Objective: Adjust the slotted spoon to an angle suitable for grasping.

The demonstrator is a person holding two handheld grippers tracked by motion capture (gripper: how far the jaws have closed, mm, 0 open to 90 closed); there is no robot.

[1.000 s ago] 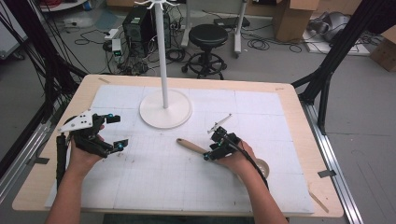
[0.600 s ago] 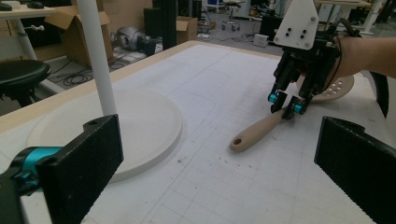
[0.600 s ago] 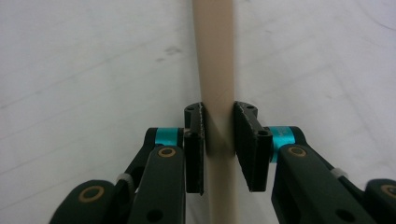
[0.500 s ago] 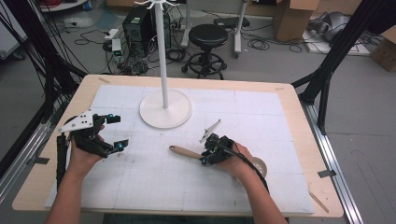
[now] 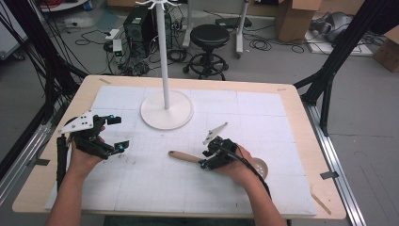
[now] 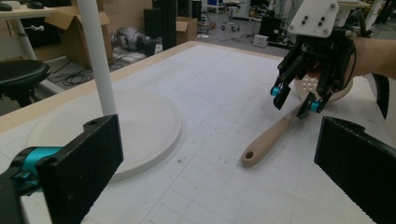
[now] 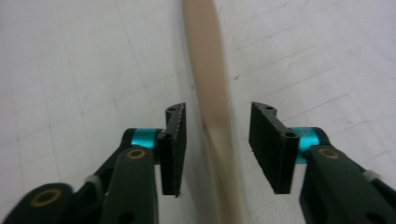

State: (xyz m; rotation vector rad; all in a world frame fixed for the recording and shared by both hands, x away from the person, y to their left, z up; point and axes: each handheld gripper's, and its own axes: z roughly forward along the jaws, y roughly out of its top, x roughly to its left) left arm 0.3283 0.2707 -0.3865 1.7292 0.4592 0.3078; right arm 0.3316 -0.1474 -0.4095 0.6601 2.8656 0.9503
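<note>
White gridded mat (image 5: 155,188) is spread over the wooden table (image 5: 301,122). Near the white stand base (image 5: 167,109), the wooden spoon handle (image 7: 212,93) is straddled, ungripped, by the parted right gripper (image 7: 217,140); the left gripper (image 5: 115,134) is held wide apart.

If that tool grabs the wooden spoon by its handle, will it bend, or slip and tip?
The wooden spoon looks like solid wood, so probably stiff. Its smooth, narrow handle runs between the right tool's open jaws and might twist. The perforated head seems heavier, so it may dip.

Left tool (image 5: 114,134): black, ribbed pads, cyan collars, grey triangular top plate. Right tool (image 7: 215,140): same, brass screws.
</note>
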